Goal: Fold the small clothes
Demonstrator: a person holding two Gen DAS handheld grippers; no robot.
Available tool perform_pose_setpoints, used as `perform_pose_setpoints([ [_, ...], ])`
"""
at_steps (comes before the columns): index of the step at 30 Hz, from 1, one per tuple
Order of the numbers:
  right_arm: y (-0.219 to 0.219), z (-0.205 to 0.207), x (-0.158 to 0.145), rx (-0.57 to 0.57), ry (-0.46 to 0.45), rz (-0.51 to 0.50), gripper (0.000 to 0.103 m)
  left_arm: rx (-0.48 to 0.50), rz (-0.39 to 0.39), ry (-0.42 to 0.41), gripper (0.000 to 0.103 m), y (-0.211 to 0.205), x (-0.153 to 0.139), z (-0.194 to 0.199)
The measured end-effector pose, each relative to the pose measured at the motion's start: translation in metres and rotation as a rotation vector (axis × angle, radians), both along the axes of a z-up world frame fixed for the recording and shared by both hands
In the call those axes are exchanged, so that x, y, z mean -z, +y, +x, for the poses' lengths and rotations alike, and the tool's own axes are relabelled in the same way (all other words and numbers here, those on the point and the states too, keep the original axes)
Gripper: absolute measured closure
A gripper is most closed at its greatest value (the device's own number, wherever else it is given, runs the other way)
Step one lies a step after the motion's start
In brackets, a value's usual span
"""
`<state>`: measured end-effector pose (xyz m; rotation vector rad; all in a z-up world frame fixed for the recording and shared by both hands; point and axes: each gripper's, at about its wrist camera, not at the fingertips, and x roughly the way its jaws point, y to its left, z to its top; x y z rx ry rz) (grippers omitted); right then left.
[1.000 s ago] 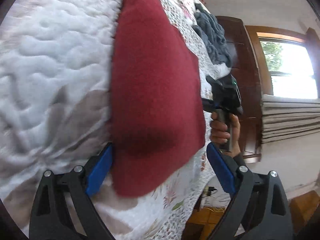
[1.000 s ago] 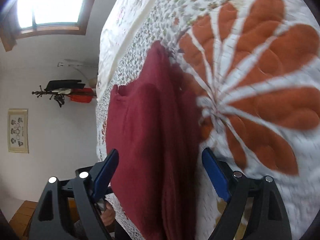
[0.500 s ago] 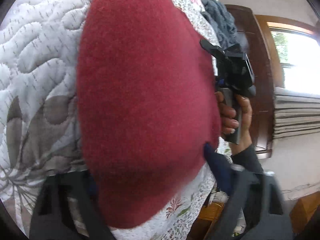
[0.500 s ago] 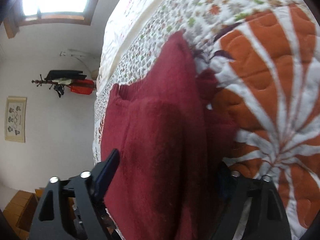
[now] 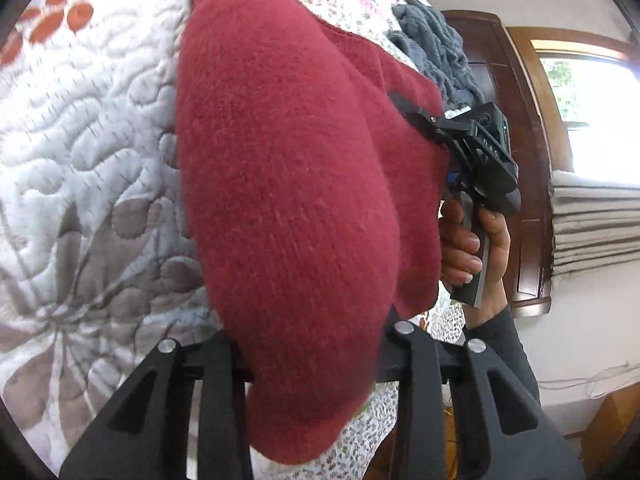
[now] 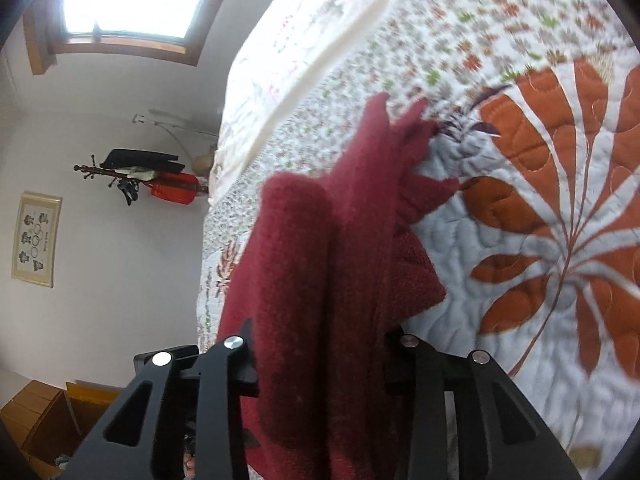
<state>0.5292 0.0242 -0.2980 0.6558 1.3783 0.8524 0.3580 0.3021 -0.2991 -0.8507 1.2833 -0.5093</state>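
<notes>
— Across the middle of both frames, on the bed (image 5: 80,128), the red sweater (image 5: 288,184) bulges: thick, soft, light?

— Yes (floppy knit). Left tool (image 5: 308,344) and right tool (image 6: 320,344) each pinch an edge; grip near corners.

Both claws' fingertips buried under the red sweater (image 5: 288,200)

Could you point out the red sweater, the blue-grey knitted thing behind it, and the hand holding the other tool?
red sweater (image 5: 288,184): left wrist view, on the bulging front fold.
blue-grey knit (image 5: 436,48): left wrist view, on its crumpled middle.
hand (image 5: 466,248): left wrist view, on fingers wrapped around the handle.
</notes>
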Motion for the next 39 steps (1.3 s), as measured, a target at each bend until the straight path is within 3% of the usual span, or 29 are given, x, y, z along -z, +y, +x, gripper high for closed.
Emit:
perform_pose_setpoints([
  [5, 0.015, -0.025, -0.031, -0.006, -0.027, 0.039, 0.066, 0.019, 0.024, -0.046, 0.073, 0.015, -0.036, -0.033],
  [9, 0.047, -0.06, -0.044, -0.029, -0.021, 0.087, 0.066, -0.003, 0.035, -0.06, 0.073, 0.042, -0.06, -0.088],
  [15, 0.121, -0.131, -0.043, -0.133, 0.005, 0.155, 0.066, -0.074, 0.041, -0.053, 0.073, 0.095, -0.068, -0.175],
  [18, 0.156, -0.169, -0.03, -0.192, 0.037, 0.16, 0.066, -0.117, 0.03, -0.025, 0.073, 0.122, -0.057, -0.224],
  [22, 0.192, -0.209, 0.01, -0.253, 0.085, 0.077, 0.065, -0.161, 0.025, 0.058, 0.072, 0.143, -0.014, -0.27],
  [24, 0.2, -0.215, 0.027, -0.243, 0.108, 0.01, 0.056, -0.172, 0.027, 0.107, 0.067, 0.144, 0.015, -0.274],
  [27, 0.189, -0.212, 0.032, -0.184, 0.146, -0.014, 0.043, -0.201, 0.005, 0.134, 0.053, 0.149, 0.033, -0.277],
  [29, 0.178, -0.211, 0.011, -0.156, 0.092, -0.064, 0.032, -0.216, 0.038, 0.125, 0.032, 0.158, 0.025, -0.284],
  [31, 0.161, -0.216, -0.027, -0.105, -0.054, -0.138, 0.032, -0.251, 0.254, 0.112, 0.025, 0.165, -0.001, -0.294],
  [33, 0.146, -0.227, -0.06, -0.065, -0.172, -0.143, 0.042, -0.287, 0.423, 0.017, 0.024, 0.166, -0.039, -0.308],
  [34, 0.143, -0.238, -0.067, -0.064, -0.194, -0.127, 0.053, -0.305, 0.463, -0.051, 0.024, 0.165, -0.061, -0.317],
  [36, 0.15, -0.253, -0.074, -0.103, -0.235, -0.148, 0.06, -0.325, 0.408, -0.137, 0.024, 0.161, -0.084, -0.327],
  [37, 0.157, -0.256, -0.073, -0.122, -0.249, -0.183, 0.061, -0.31, 0.329, -0.174, 0.025, 0.154, -0.089, -0.329],
  [39, 0.173, -0.261, -0.062, -0.156, -0.258, -0.263, 0.065, -0.235, 0.244, -0.197, 0.027, 0.136, -0.08, -0.321],
])
